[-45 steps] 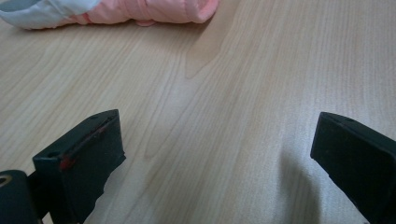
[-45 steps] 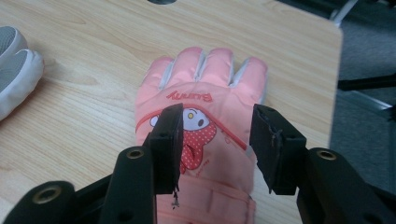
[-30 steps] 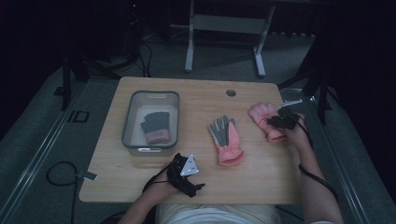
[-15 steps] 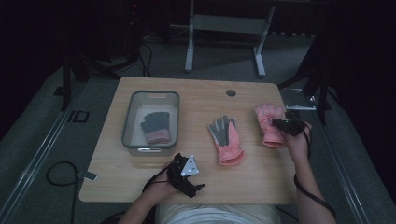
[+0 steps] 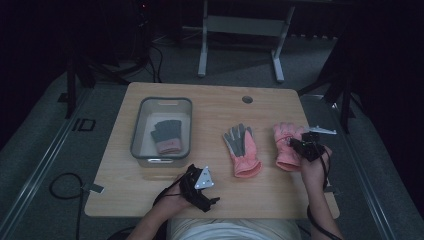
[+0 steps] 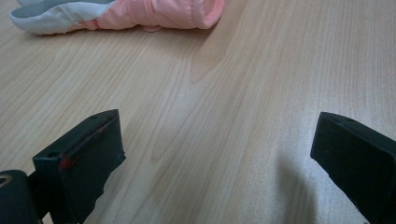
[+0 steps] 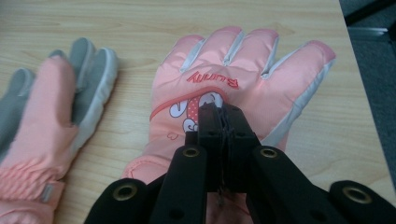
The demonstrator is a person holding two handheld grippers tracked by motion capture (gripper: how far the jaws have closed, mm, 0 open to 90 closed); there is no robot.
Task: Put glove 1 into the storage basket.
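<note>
Right gripper (image 7: 219, 122), jaws just closed, pinching the back of the pink glove (image 7: 243, 79); glove dragged from the table's far right toward the person, nearer the table's front edge

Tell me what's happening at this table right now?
A person works with a gripper in each hand at a wooden table. The right gripper is shut, pinching the fabric on the back of a pink glove lying near the table's right edge. A second pink glove, grey palm up, lies beside it. Another glove sits in the clear bin. The left gripper rests open near the front edge, holding nothing.
</note>
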